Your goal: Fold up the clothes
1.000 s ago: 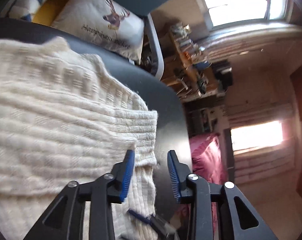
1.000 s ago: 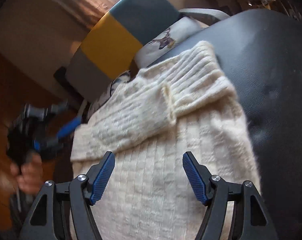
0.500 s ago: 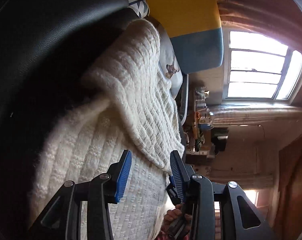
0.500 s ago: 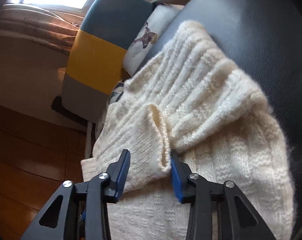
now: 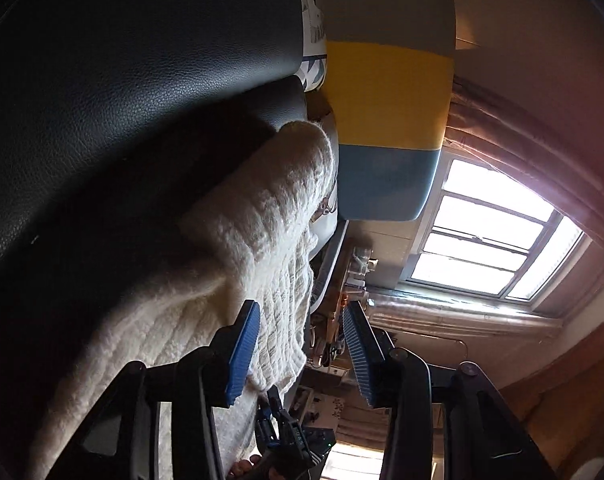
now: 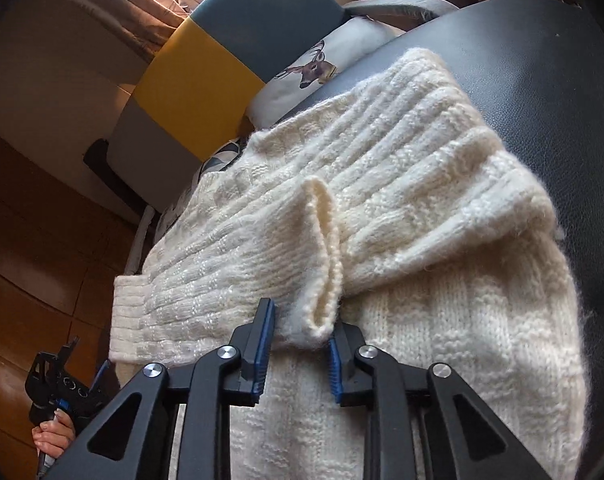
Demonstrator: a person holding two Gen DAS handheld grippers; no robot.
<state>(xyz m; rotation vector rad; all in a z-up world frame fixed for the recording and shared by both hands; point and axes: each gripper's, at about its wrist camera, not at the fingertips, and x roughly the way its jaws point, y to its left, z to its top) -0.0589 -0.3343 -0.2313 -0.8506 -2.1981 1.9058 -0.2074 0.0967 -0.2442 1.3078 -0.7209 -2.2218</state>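
Observation:
A cream knit sweater (image 6: 442,320) lies on a black leather seat (image 6: 562,80), one sleeve (image 6: 382,184) folded across its body. My right gripper (image 6: 299,340) points down at the sleeve's cuff (image 6: 318,280). Its jaws are closing, and the blue pads (image 6: 263,340) pinch the cuff's rolled end between them. In the left wrist view the sweater (image 5: 261,240) runs away from my left gripper (image 5: 299,352). Those jaws are opening, the sweater's lower edge lies by the left pad (image 5: 241,348), and the other pad stands free. The left gripper (image 6: 57,380) also shows low at the sweater's left side.
Behind the seat stands a chair back (image 6: 205,64) banded grey, yellow and blue, with a deer-print cushion (image 6: 322,76) against it. Wooden floor (image 6: 29,260) lies to the left. A bright window (image 5: 494,240) and a cluttered shelf (image 5: 350,280) sit beyond the sweater.
My right gripper came in over the sweater and narrowed from wide open onto the sleeve cuff. My left gripper swung round and down to the sweater's edge, its jaws widening a little.

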